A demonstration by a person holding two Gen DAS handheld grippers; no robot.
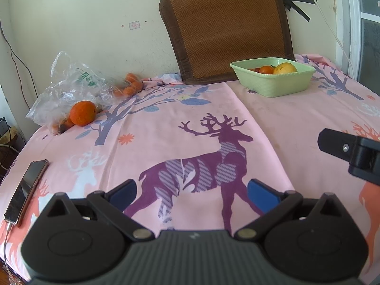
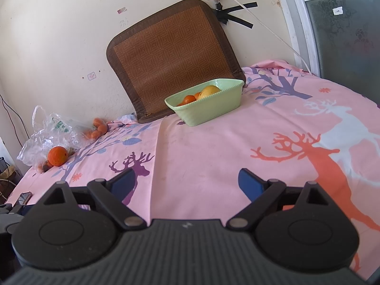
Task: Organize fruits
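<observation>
While both tongs (image 1: pixel 190 196) (image 2: pixel 187 184) gape empty, the orange (image 1: pixel 83 113) lies far ahead-left.

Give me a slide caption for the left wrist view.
Open left claw over deer-print cloth; orange by plastic bag, green basket holding fruit.

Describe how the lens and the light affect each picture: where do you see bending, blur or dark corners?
Left wrist view: the tablecloth bulges into a dome, corners go dark, and the small oranges by the plastic bag look smeared. Right wrist view: the window frame curves, lighting is soft daylight, no glare.
</observation>
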